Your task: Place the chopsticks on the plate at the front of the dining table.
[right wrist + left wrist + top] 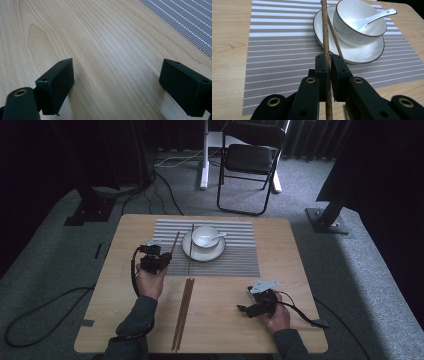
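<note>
Item 1, lower centre of the high view: a pair of chopsticks (183, 312), lying parallel and touching on the wooden surface (225, 330), ends toward the near edge; likely spares waiting their turn.

Item 2, lower right of the high view: right tongs (243, 309), resting low over bare wood and pointing toward the frame's left. In the right gripper view the jaws stand wide apart with nothing between them; idle, held clear of the setting.

Item 3, left of centre in the high view: left tongs (162, 256), at the near left corner of the striped placemat (235, 257). In the left gripper view the jaws are clamped together on one dark wooden chopstick (326, 37), gripped partway along its shaft so that the free end reaches forward beside the plate (359, 53). Judged purpose: laying it next to its mate.

Item 4, centre of the placemat: a second chopstick (190, 247), lying along the plate's left rim, just beside the held one.

Item 5: white bowl (358, 25) on the plate, white spoon (374, 17) resting in it, handle over the rim toward the right.

Item 6, top of the high view: a black folding chair (250, 160) on the grey floor, well apart from the surface.
</note>
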